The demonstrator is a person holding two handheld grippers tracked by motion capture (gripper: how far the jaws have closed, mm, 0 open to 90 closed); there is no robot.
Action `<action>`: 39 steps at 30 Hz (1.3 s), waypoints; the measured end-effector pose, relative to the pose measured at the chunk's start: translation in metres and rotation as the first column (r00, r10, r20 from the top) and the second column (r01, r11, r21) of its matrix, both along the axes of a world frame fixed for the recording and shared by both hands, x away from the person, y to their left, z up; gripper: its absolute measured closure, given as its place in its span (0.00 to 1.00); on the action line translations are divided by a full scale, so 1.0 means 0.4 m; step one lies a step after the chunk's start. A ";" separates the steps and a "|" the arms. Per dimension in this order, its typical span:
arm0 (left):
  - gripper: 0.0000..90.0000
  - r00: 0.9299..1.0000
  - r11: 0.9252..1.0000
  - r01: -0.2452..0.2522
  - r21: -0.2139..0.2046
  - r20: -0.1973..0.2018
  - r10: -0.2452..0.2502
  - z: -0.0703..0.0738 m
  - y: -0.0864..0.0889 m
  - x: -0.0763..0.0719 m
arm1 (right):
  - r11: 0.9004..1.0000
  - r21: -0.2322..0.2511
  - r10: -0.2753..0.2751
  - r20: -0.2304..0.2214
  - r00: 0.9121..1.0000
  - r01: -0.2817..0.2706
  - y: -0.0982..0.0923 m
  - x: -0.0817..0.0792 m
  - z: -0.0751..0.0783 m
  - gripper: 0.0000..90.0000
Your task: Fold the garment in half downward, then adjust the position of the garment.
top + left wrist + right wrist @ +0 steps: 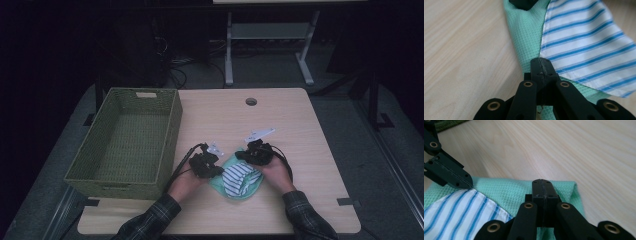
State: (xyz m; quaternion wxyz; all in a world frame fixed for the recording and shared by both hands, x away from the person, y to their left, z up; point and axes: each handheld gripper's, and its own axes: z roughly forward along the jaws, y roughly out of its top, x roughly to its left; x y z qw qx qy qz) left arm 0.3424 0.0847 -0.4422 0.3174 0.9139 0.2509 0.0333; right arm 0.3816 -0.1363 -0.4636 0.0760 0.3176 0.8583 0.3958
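A mint-green waffle cloth point(216, 182) lies on the table's near middle, and a white cloth with blue stripes point(239, 179) rests on top of it. My left gripper point(219, 171) comes in from the cloth's left. Its jaws are shut with the tip point(541, 62) right on the striped cloth's point(584, 42) corner, where it meets the green cloth point(526, 35). My right gripper point(240, 155) is at the cloths' far edge, shut with its tip point(541, 182) on the green cloth's point(511, 192) border. The left gripper point(469, 184) appears there too, touching the striped cloth point(454, 215).
A green woven basket point(172, 125) stands open and empty on the table's left side, close to my left hand. The wooden table point(300, 140) has a round cable hole point(251, 101) near its far edge. A metal stand point(229, 60) is on the floor beyond.
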 end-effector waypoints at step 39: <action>0.99 0.998 0.996 0.058 0.074 -0.009 -0.057 -0.021 0.010 -0.042 | 0.995 -0.071 -0.064 -0.012 0.998 0.063 -0.110 -0.032 -0.017 1.00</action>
